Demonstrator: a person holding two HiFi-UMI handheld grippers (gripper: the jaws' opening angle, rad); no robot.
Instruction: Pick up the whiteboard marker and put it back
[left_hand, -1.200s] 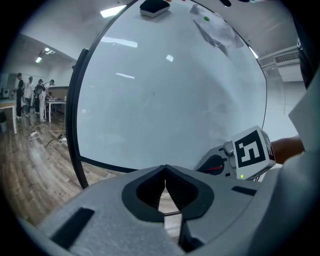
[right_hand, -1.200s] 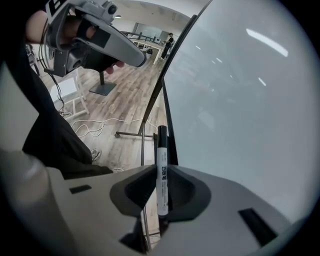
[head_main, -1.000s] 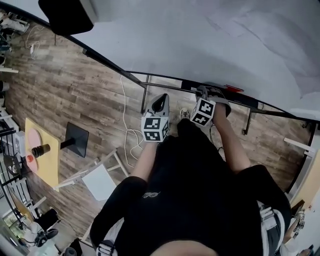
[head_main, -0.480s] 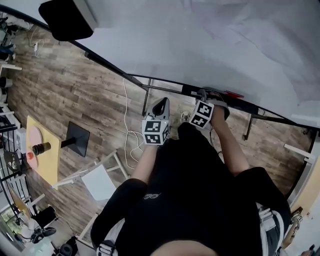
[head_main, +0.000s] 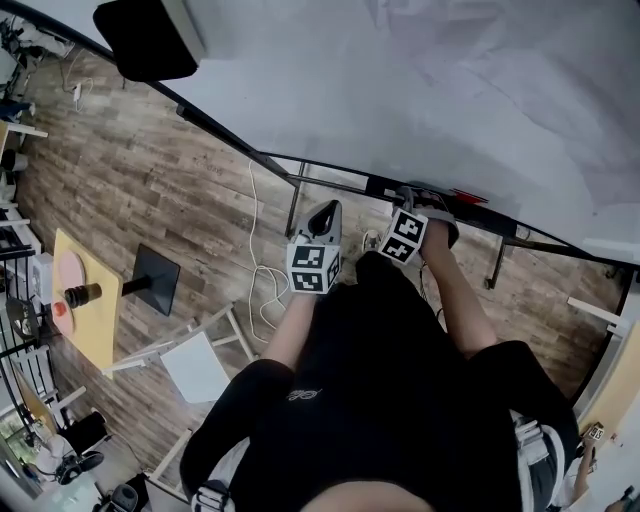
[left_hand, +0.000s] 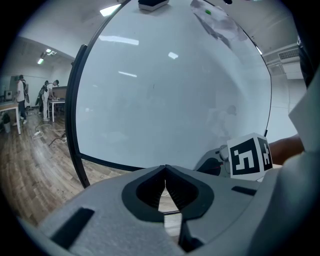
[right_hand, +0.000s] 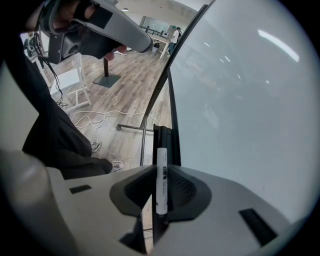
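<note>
A: How is the whiteboard marker (right_hand: 161, 181) looking?

B: It is showing as a slim white barrel with a dark printed label near its upper half and a darker end at the bottom. It is lying lengthwise along the jaws, its pale end pointing out past them.

A: Starting at the left, what is the left gripper (head_main: 322, 209) doing?

B: It is hanging in front of the whiteboard (head_main: 420, 90), off the board's bottom edge. In the left gripper view its jaw tips (left_hand: 165, 167) are meeting, and nothing is sitting between them.

A: And the right gripper (head_main: 409, 189)?

B: In the right gripper view it (right_hand: 161, 167) is clamping the marker between its ribbed pads, the jaws standing only narrowly apart, as wide as the barrel. It is pointing steeply down.

A: Where is that putting the marker?

B: It is sitting in the right gripper's grip, right over the black tray (right_hand: 163, 136) that is running along the whiteboard's bottom edge, toward the tray's left end in the head view (head_main: 392, 186). The pale end is overlapping the tray, but I am not managing to tell whether it is touching it.
</note>
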